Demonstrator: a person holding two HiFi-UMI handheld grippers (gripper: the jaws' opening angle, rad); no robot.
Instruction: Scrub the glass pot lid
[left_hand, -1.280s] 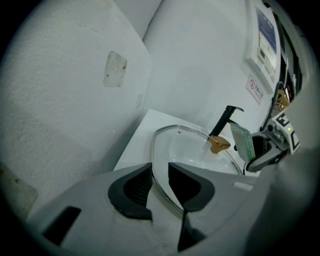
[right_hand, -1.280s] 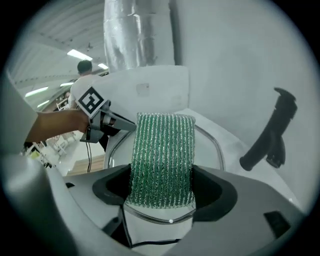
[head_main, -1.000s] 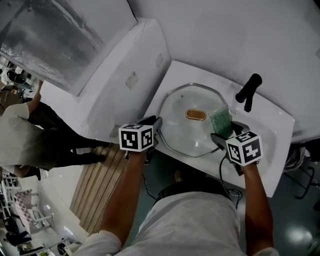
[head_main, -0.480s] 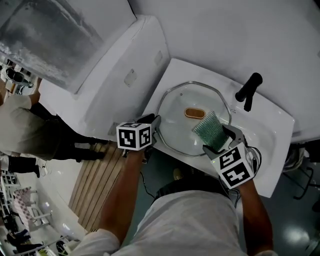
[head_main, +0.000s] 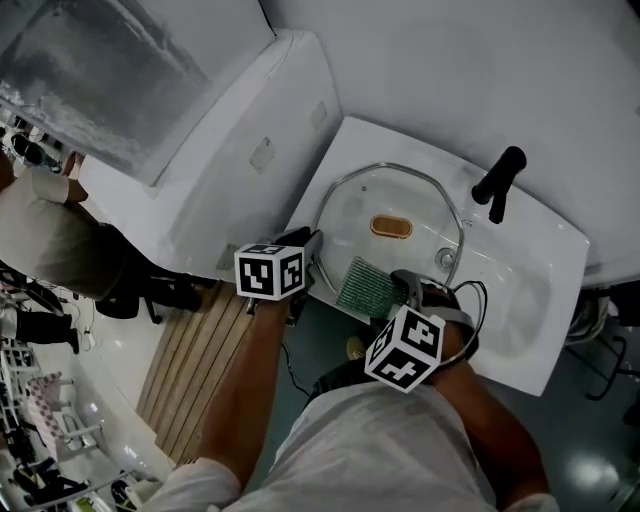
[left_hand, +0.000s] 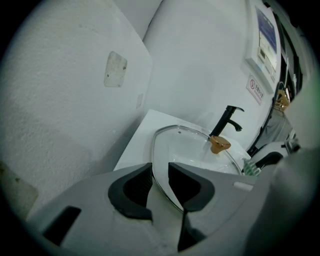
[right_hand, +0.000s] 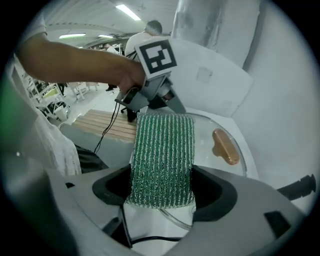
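Glass appears once in the head view: one glass pot lid (head_main: 420, 255) with one amber knob (head_main: 390, 227) lies over the white sink (head_main: 540, 250), beside one black faucet (head_main: 497, 180); two grippers, each bearing one marker cube, meet its near edge, the left gripper (head_main: 312, 245) at the rim and the right gripper (head_main: 392, 292) carrying one green scrub pad (head_main: 365, 285) flat on the glass. In the left gripper view, its two jaws are clamped on the lid's rim. In the right gripper view, its two jaws are clenched on the pad's sides, the pad stretching towards the left gripper across the lid
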